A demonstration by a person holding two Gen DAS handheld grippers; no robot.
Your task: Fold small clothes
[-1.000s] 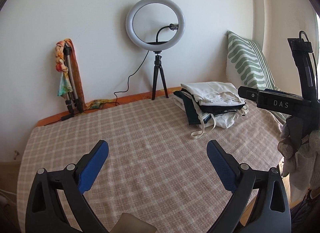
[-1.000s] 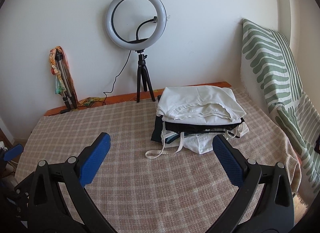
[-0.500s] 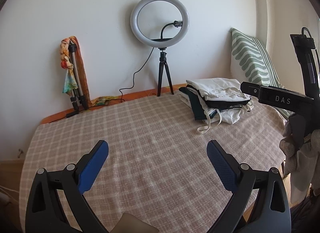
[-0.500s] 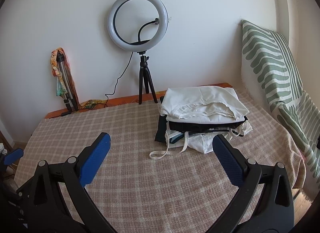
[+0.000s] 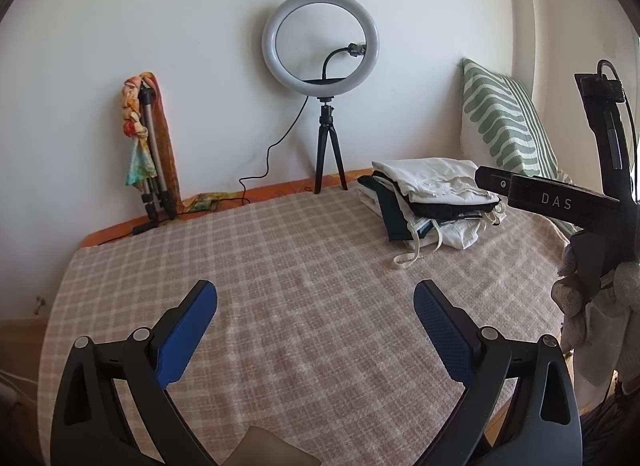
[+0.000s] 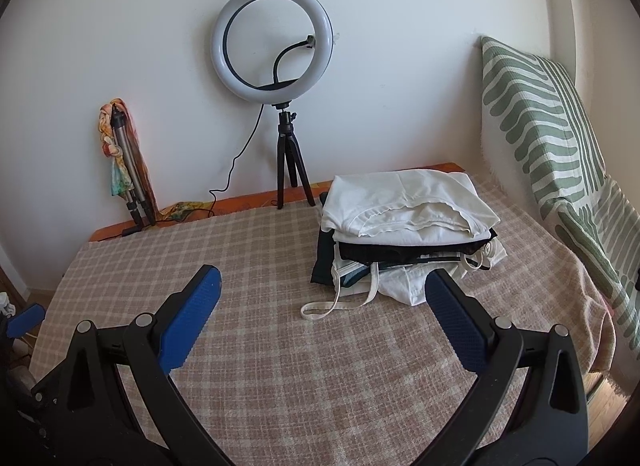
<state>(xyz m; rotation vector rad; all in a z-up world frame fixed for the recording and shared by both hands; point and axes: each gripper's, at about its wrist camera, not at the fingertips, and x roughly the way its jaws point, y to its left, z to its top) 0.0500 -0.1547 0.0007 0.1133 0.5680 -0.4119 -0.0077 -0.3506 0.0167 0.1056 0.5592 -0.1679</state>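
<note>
- The checked cloth (image 5: 304,290) covers the work surface; its far edge runs along an orange strip (image 6: 248,199) at the foot of the white wall, from 9 to 1 o'clock in both wrist views.
- In the right wrist view the cloth drops off over the surface's right edge at about 3 o'clock, just below a green-striped pillow (image 6: 536,113) leaning in the corner.
- A wide bare stretch of cloth lies in front of both grippers, from 10 to 12 o'clock.
- At the back wall stand a ring light (image 5: 320,51) on a small tripod at 12 o'clock and a folded tripod wrapped in a colourful scarf (image 5: 146,145) at 10 o'clock.
- The left gripper (image 5: 316,330) is released, its blue pads (image 5: 188,334) spread wide with nothing between them.
- The right gripper (image 6: 322,318) is likewise released and holds nothing.
- The stack of clothes (image 6: 404,229) sits at the far right of the cloth, at 1 o'clock from the right gripper and close ahead; at 2 o'clock from the left gripper, farther off.
- The stack looks folded: a white garment on top, black and dark green layers beneath, and white fabric at the bottom.
- A white strap (image 6: 340,298) trails loose from it toward the right gripper.
</note>
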